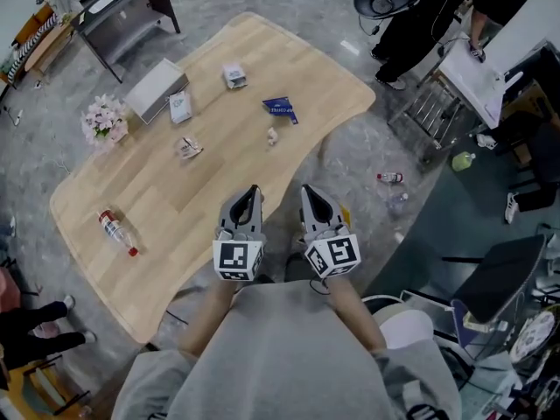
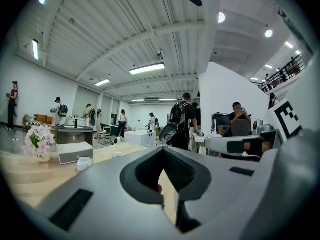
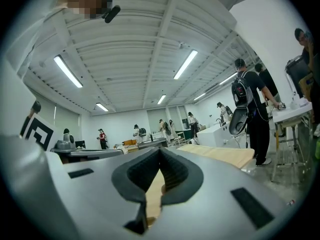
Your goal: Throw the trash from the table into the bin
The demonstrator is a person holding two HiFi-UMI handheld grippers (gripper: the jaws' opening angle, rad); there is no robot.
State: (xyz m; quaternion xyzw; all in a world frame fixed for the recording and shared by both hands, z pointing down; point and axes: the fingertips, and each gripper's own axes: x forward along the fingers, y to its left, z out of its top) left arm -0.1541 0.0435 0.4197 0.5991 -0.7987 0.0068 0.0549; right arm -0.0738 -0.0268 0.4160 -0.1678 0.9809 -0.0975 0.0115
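The left gripper [image 1: 254,191] and the right gripper [image 1: 308,191] are over the near edge of the worktop [image 1: 175,204]. Both have their fingers shut tight, with nothing in them. Trash lies on the worktop: a blue wrapper [image 1: 280,108], a crumpled paper [image 1: 188,148] and a small box [image 1: 234,76] past the middle, and 1 bottle [image 1: 116,232] by the left edge.

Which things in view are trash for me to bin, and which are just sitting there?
Likely trash: blue packet, crumpled wrapper, paper scrap, plastic bottle, small carton.
Probably just there: flowers, grey box, floor bottle.
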